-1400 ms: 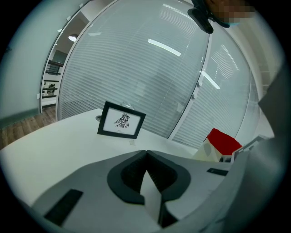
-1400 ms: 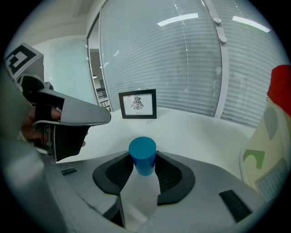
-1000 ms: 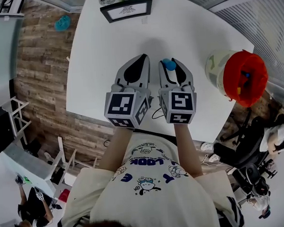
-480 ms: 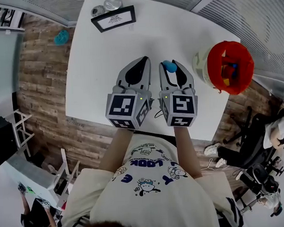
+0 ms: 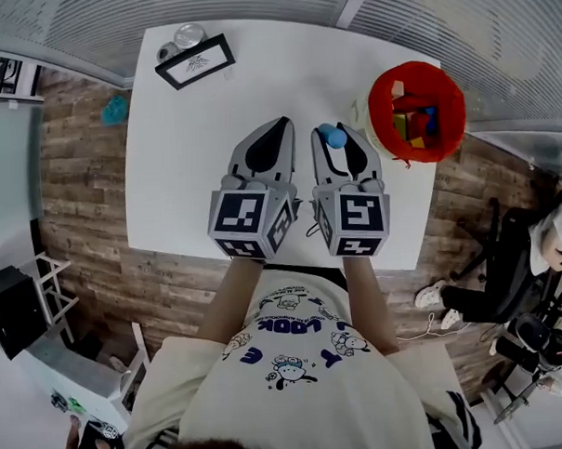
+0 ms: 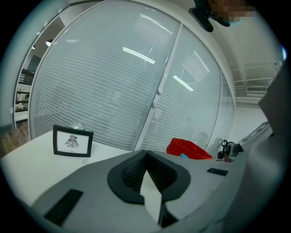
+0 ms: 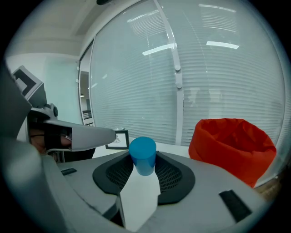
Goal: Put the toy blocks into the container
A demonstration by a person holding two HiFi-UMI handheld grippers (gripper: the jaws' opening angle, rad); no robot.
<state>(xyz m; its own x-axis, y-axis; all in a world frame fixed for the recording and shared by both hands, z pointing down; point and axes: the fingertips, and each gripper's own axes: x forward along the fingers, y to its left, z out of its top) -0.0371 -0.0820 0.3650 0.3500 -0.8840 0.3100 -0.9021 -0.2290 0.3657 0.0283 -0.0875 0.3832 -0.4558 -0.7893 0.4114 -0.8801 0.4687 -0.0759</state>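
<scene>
While the right gripper (image 7: 143,160) pinches 1 blue cylinder block (image 5: 331,135) between its pads over the white table (image 5: 185,158), the left gripper (image 5: 279,128), just to its left, has its jaws pressed together on nothing. The red container (image 7: 227,141) stands at the table's far right edge, right of both grippers, with several coloured blocks (image 5: 414,122) lying inside.
</scene>
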